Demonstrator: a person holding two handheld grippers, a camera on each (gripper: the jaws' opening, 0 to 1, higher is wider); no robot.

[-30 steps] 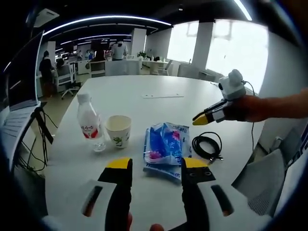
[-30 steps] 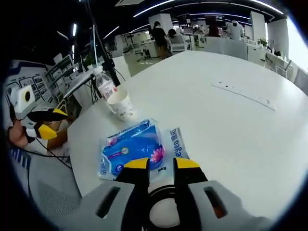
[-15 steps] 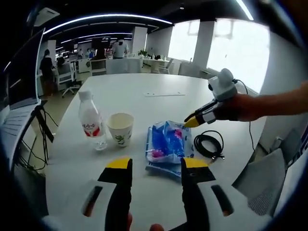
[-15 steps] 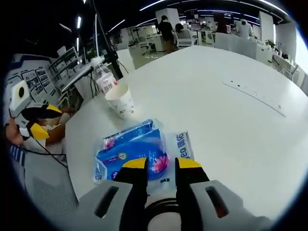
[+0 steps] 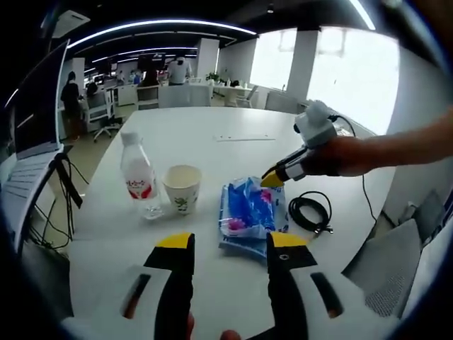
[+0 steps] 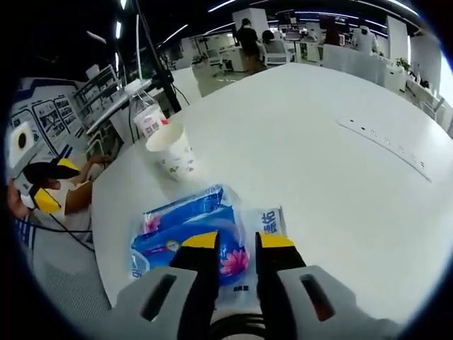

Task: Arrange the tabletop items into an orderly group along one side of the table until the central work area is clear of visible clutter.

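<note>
Risk is that the right tool (image 6: 236, 241), jaws slightly spread just above the blue tissue pack (image 5: 248, 210), pinches only loose film, so the pack slips. The pack lies on the bench (image 5: 212, 152) beside the paper cup (image 5: 182, 189). The left tool (image 5: 230, 241) hovers spread, holding nothing.

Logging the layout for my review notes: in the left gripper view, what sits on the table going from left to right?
Water bottle → paper cup → blue tissue pack, with the right gripper over its far edge → coiled black cable.
</note>
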